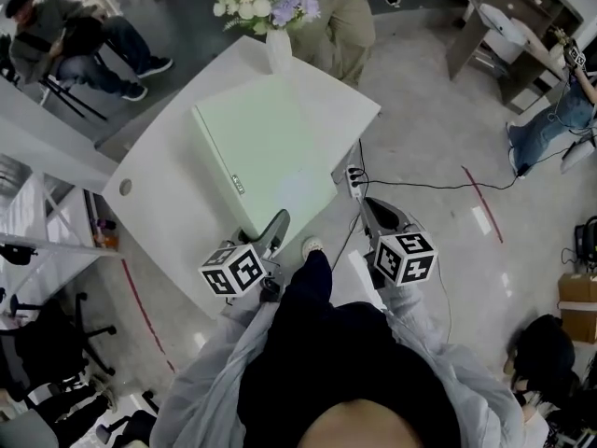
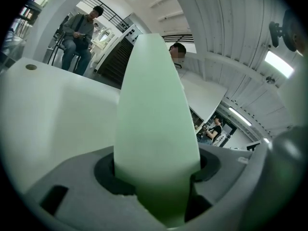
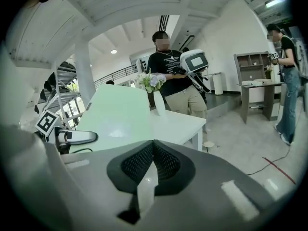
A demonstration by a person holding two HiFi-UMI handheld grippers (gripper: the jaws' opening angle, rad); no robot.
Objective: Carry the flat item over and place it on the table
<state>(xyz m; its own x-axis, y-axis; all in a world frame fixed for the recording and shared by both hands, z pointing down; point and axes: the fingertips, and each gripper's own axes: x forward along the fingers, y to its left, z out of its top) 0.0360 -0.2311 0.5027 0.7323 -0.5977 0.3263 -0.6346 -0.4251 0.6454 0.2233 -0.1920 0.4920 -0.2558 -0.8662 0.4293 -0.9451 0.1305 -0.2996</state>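
Observation:
The flat item is a pale green board (image 1: 266, 152), held slanted over the white table (image 1: 177, 203). Its near right corner juts past the table's edge. My left gripper (image 1: 275, 224) is shut on the board's near edge. In the left gripper view that edge (image 2: 154, 105) rises between the jaws of the left gripper (image 2: 156, 170), with the tabletop (image 2: 57, 114) to the left. My right gripper (image 1: 373, 215) hangs off the table's right side, shut, clear of the board. In the right gripper view the right gripper's (image 3: 153, 150) pads meet, and the board (image 3: 118, 114) lies ahead to the left.
A white vase of flowers (image 1: 278, 49) stands at the table's far edge, and a person (image 1: 340, 17) stands just behind it. A power strip (image 1: 354, 183) and cables lie on the floor right of the table. Another person (image 1: 84, 40) sits at the far left.

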